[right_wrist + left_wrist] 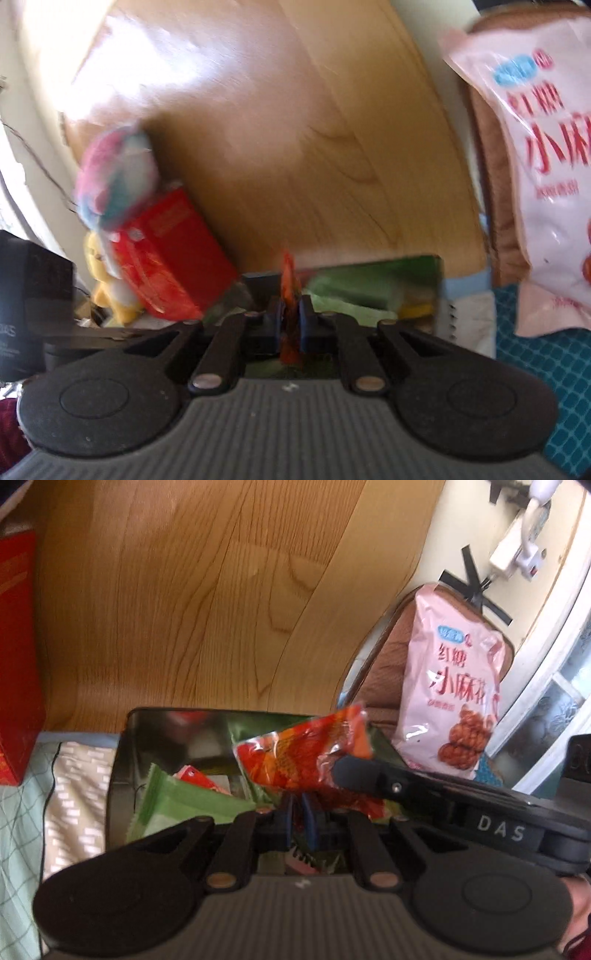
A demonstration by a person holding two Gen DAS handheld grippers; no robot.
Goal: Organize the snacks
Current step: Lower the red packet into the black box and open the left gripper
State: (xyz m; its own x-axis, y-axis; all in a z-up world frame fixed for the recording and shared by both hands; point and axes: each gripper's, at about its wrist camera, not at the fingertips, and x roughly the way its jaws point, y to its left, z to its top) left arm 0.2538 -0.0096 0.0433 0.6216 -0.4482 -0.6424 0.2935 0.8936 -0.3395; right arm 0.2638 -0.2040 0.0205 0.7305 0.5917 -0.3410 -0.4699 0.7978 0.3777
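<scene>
A shiny metal tin [122,760] holds several small snack packets, among them a green packet [184,805] and red ones. My right gripper [291,325] is shut on an orange-red snack packet [289,280], seen edge-on. In the left wrist view that gripper reaches in from the right and holds the same packet [295,757] over the tin. My left gripper [298,812] has its blue fingers close together above the tin with nothing clearly between them. A big pink snack bag [454,679] leans on a brown cushion at the right; it also shows in the right wrist view [546,147].
A red box [18,653] stands at the left, also seen in the right wrist view [173,258] beside a yellow plush toy [107,288]. A wooden headboard [184,590] rises behind the tin. Checked bedding [22,830] lies beneath. A white power strip [513,554] hangs on the wall.
</scene>
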